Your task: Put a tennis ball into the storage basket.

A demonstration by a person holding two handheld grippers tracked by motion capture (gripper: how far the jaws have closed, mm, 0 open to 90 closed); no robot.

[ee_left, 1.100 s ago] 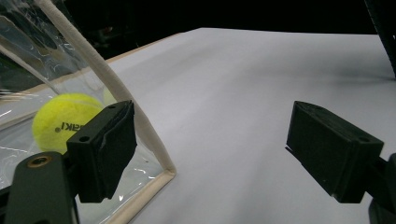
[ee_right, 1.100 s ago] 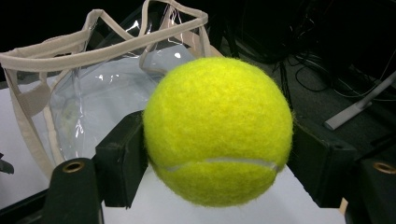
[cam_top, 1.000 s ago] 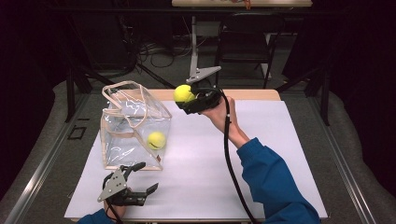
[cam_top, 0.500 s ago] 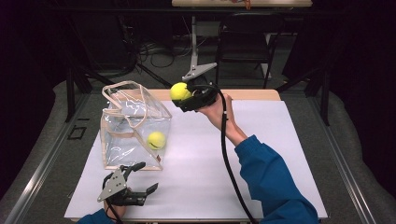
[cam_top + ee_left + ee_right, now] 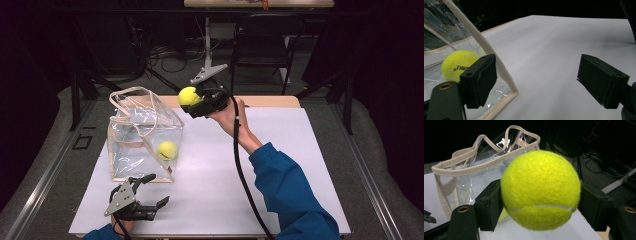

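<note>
High view: right gripper (image 5: 196,102) raised above the far edge of the white surface (image 5: 280,165), clamped on a yellow tennis ball (image 5: 188,96). Held ball just right of and slightly above the open top of the clear bag (image 5: 142,135), apart from its rim. Second tennis ball (image 5: 167,150) inside the bag, low against the right wall. Left gripper (image 5: 150,192) low at the near edge of the surface, just in front of the bag's near right corner, jaws spread with nothing between.

Left gripper view: both black jaws wide apart, bare surface between them. Bag corner (image 5: 509,93) with its cream trim just beside the left jaw. Ball inside the bag (image 5: 457,65) seen through the clear wall, behind that jaw.

Right gripper view: held ball (image 5: 540,190) pressed between both pads, one on each side. Bag (image 5: 474,167) behind and to the left of the ball, cream handles (image 5: 521,132) standing up, mouth open.
</note>
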